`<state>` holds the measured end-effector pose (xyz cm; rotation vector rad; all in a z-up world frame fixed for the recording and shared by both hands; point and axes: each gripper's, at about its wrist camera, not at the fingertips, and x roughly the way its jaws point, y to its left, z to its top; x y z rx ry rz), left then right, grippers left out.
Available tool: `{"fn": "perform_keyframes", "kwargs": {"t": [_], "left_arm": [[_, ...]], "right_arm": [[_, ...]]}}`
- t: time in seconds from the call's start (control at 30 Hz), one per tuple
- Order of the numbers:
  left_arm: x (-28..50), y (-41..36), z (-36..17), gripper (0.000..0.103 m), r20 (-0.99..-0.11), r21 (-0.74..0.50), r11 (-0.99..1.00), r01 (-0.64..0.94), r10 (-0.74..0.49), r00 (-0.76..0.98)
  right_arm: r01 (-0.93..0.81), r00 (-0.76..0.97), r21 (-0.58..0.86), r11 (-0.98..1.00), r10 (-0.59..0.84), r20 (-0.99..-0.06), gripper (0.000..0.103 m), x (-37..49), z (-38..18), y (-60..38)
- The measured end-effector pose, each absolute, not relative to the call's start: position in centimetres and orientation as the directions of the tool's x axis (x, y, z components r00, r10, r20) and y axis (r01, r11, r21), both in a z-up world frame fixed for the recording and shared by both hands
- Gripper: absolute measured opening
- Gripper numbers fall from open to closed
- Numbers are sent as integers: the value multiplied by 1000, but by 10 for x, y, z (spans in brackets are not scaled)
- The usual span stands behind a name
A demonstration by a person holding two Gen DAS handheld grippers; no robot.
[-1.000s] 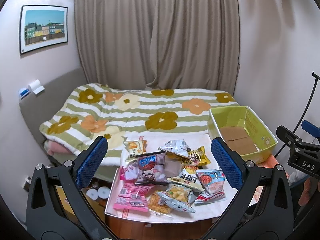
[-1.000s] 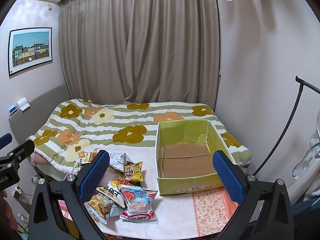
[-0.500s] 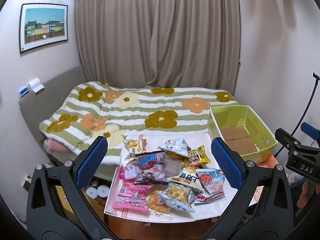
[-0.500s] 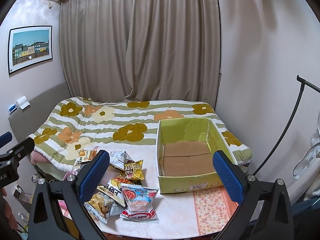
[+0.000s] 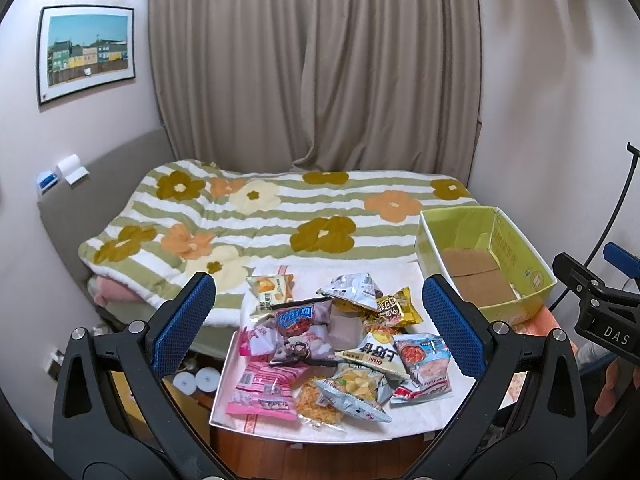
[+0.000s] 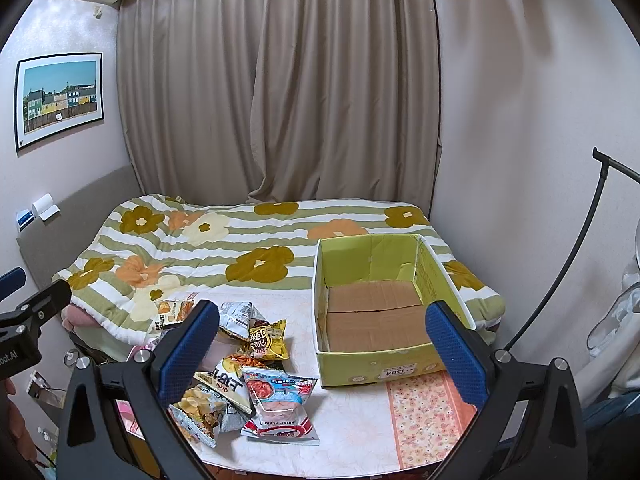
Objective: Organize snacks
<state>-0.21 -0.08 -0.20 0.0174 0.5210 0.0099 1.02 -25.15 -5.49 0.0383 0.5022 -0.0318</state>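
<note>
So the left hand-held gripper (image 5: 318, 312) hangs above the snack pile (image 5: 340, 344) with its jaws wide apart, nothing in them. The packets are heaped on the left part of the surface (image 6: 352, 432), a pink one (image 5: 264, 392) nearest at the left edge. Right of the heap sits the green cardboard box (image 6: 384, 368), just bare cardboard inside. The right hand-held gripper (image 6: 322, 346) is also spread wide and empty, above the box's near wall. Flowery bed (image 6: 240, 248) behind it all.
</note>
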Motion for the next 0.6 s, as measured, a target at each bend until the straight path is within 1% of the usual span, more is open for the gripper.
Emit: {"fn": "perform_keyframes", "kwargs": {"t": [0.6], "left_arm": [[-1,-2,-1,103,-499,20,1000,-5,14,866]], "right_arm": [[41,874,31,999,-21,-485,102,7,-53,-251]]}}
